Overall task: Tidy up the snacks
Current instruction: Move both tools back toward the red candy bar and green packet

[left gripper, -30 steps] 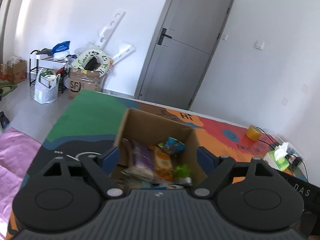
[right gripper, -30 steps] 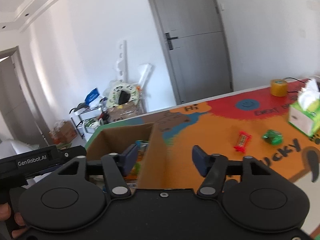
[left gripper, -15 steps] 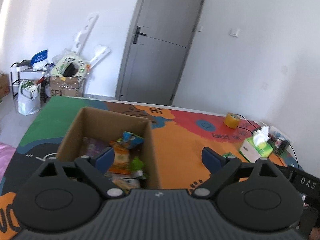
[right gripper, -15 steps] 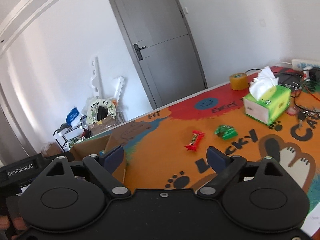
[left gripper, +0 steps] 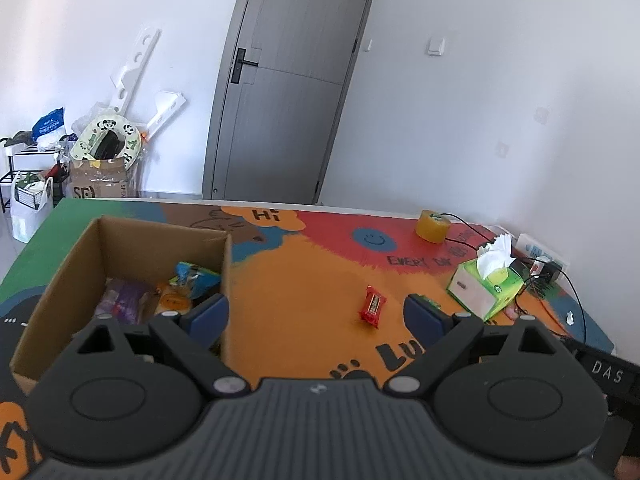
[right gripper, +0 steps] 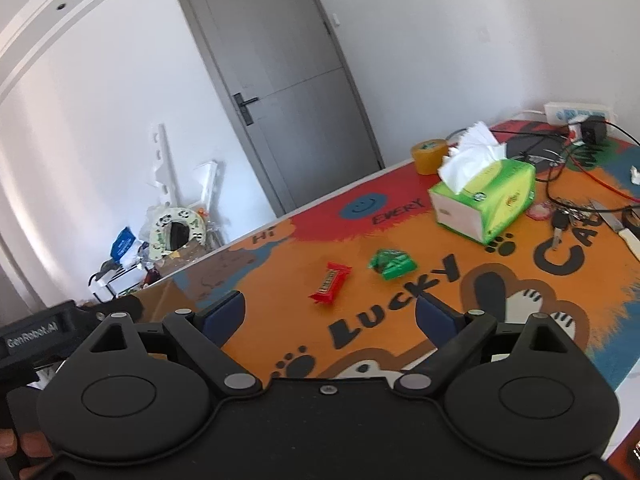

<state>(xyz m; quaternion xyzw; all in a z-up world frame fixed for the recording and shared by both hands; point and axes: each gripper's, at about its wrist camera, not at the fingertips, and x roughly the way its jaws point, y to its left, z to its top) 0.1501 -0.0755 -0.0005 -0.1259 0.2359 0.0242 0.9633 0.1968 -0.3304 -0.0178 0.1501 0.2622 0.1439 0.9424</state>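
An open cardboard box (left gripper: pixel 132 252) stands on the left of the colourful table mat (left gripper: pixel 304 280) and holds several snack packets (left gripper: pixel 192 276). A red snack bar (left gripper: pixel 373 306) (right gripper: pixel 330 283) lies flat on the orange area to the right of the box. A green packet (right gripper: pixel 392 264) lies just right of the bar. My left gripper (left gripper: pixel 314 312) hovers open and empty, its left finger over the box's right wall. My right gripper (right gripper: pixel 329 314) is open and empty, a short way in front of the red bar.
A green tissue box (right gripper: pixel 486 196), a yellow tape roll (right gripper: pixel 430 156), keys (right gripper: pixel 560 220), cables and a power strip crowd the table's far right. A grey door and floor clutter lie beyond the far edge. The left gripper's body (right gripper: pixel 36 332) shows at the left.
Both views have swung right, from over the box to the orange mat. Both grippers' jaws have widened. The red bar and green packet have come between the right fingers' line of sight.
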